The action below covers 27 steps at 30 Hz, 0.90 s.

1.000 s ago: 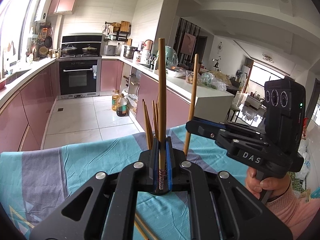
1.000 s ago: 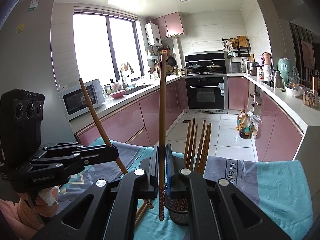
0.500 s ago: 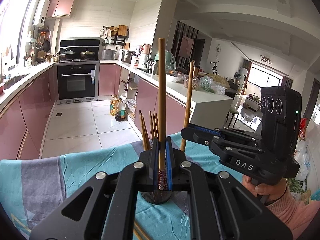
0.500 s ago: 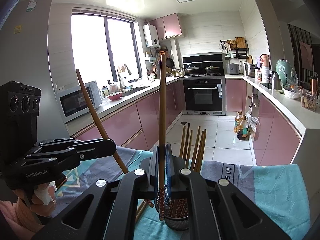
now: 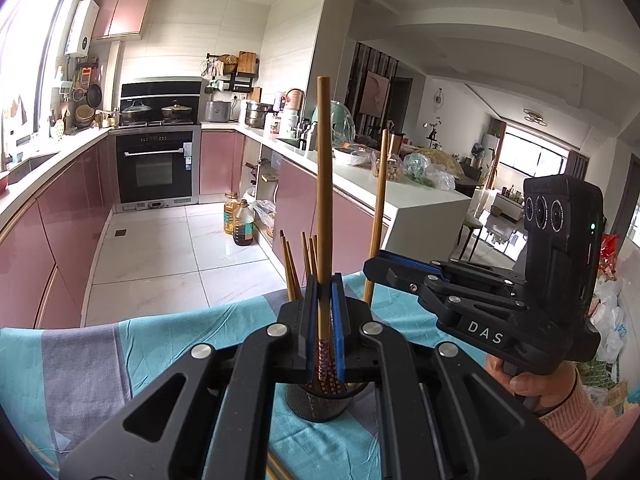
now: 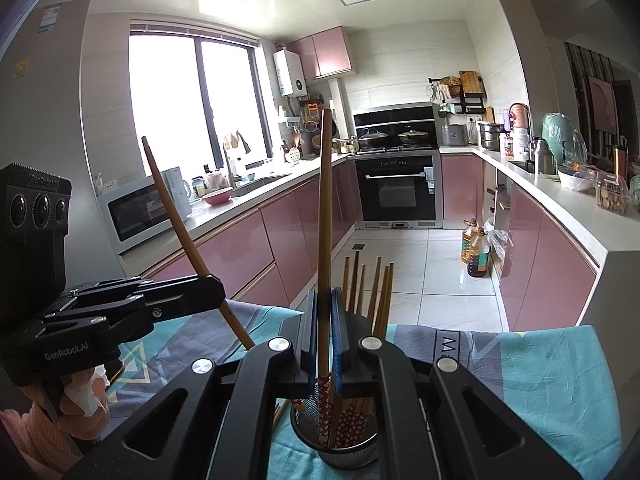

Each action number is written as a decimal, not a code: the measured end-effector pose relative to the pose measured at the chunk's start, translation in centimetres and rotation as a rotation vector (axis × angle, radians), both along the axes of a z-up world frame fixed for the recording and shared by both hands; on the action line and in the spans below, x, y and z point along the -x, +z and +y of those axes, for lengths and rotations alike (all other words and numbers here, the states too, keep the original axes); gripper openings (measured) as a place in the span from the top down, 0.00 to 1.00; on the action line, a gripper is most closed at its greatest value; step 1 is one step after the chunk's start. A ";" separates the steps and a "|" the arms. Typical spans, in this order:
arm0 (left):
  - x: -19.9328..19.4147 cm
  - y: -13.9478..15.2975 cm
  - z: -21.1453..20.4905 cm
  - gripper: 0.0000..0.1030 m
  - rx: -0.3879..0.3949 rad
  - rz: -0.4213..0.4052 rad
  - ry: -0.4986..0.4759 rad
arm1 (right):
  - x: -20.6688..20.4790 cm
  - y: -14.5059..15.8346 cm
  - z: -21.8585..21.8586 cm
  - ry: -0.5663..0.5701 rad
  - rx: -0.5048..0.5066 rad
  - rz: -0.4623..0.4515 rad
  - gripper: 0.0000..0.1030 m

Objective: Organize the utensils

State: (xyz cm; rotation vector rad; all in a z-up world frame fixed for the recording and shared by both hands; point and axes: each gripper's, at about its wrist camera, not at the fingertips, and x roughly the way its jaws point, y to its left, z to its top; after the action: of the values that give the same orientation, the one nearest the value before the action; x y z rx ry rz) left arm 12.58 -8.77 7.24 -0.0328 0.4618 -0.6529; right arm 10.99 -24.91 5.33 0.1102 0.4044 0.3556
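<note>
**Over the mesh holder, two chopsticks pinched upright**

Above a teal and grey cloth-covered table (image 5: 168,344), each tool is closed tight on a single chopstick. From the left wrist view, the left tool (image 5: 325,320) clamps a long wooden chopstick (image 5: 323,184) that stands nearly upright between its blue pads, its patterned lower end reaching down to the rim of a dark mesh holder (image 5: 320,404) just below. That view also shows the right tool (image 5: 374,270) from the side, gripped by a hand (image 5: 532,384) in a pink sleeve, with its own chopstick (image 5: 378,208) upright and its tip beside the holder.

The right wrist view gives what the other hides: the inside of the holder (image 6: 352,452), a round wire-mesh cup where several chopsticks (image 6: 370,292) already stand, plain wooden tops up and red flowered ends at the bottom. The right tool (image 6: 325,332) holds its chopstick (image 6: 325,216) with the flowered end dipping inside the cup. To the left, the left tool (image 6: 218,292) appears with its chopstick (image 6: 188,240) tilted, the lower end hidden behind the right tool's frame. One more chopstick (image 6: 282,410) lies flat on the cloth beside the holder.
</note>
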 end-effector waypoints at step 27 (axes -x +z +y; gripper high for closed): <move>-1.5 0.1 -1.3 0.93 -0.069 0.076 -0.010 | -2.1 -1.9 0.2 -0.033 -0.014 0.064 0.95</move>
State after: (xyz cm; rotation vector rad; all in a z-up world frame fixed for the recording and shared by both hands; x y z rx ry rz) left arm 14.11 -10.10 7.35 0.0098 0.5575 -0.6469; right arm 13.08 -24.75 3.47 0.1416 0.4629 0.3232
